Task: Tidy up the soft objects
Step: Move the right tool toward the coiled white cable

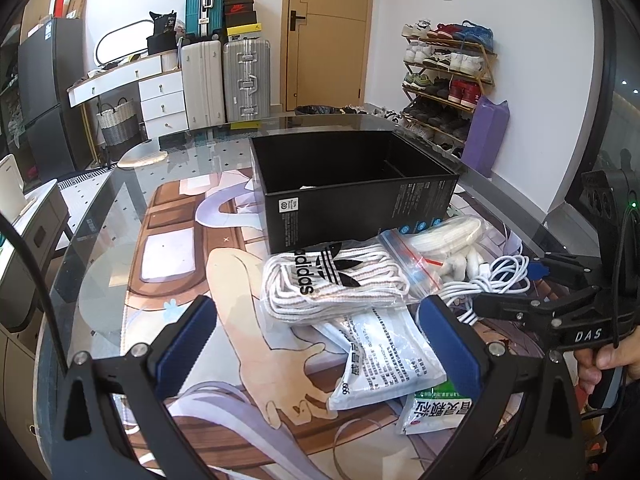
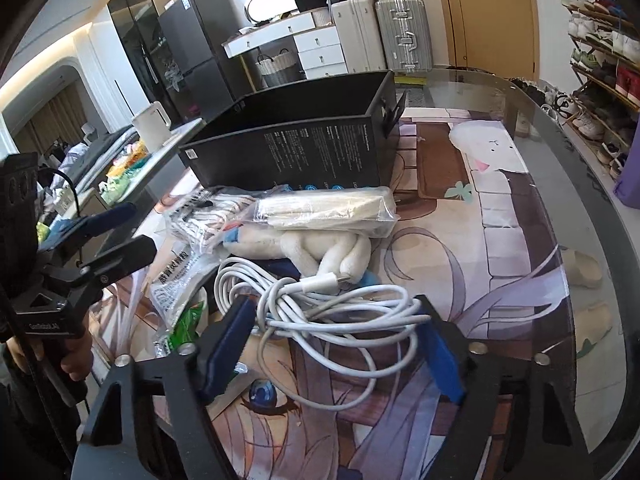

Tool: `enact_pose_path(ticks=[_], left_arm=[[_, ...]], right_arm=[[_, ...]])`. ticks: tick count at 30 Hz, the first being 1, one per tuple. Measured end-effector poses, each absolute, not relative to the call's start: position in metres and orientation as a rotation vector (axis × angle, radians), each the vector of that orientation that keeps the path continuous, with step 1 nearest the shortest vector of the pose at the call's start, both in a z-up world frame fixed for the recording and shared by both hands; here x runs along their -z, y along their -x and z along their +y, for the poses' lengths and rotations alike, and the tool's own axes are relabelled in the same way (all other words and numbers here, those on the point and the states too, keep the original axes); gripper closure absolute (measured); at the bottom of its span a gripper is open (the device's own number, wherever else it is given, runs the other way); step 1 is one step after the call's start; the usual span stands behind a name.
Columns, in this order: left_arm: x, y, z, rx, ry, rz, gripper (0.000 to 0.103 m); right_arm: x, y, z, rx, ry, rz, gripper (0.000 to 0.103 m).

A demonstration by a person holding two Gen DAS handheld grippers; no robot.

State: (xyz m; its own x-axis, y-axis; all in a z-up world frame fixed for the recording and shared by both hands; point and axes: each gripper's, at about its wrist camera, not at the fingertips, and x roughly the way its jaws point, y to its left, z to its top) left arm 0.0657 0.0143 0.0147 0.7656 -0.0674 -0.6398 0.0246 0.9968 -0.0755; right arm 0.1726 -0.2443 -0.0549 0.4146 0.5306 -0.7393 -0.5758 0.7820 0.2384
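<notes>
An open black box stands on the glass table, also in the right wrist view. In front of it lies a pile: an Adidas bag of white laces, a white medicine packet, a zip bag of cream cloth, a white plush toy and a coiled white cable. My left gripper is open, its fingers either side of the laces bag and packet. My right gripper is open around the cable coil, and shows at the right of the left wrist view.
A green and white sachet lies at the pile's near edge. The table carries a printed anime mat. Suitcases, a dresser and a shoe rack stand beyond the table's far edge.
</notes>
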Motion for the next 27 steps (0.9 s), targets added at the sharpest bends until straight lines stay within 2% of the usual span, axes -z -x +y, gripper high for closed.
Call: enact_pose_path(ticks=[16,18,27], left_arm=[[-0.015,-0.066,0.014,0.05,0.063,0.698,0.001],[-0.015,-0.065,0.014,0.05,0.062,0.698,0.001],[-0.015,-0.065,0.011,0.055,0.059,0.704,0.001]], right_arm=[[0.04,-0.167,-0.256,-0.778,0.024,0.845,0.033],[0.037,-0.167,-0.259,-0.789,0.001,0.833,0.044],[0.029,-0.165,-0.263,-0.803,-0.01,0.807,0.047]])
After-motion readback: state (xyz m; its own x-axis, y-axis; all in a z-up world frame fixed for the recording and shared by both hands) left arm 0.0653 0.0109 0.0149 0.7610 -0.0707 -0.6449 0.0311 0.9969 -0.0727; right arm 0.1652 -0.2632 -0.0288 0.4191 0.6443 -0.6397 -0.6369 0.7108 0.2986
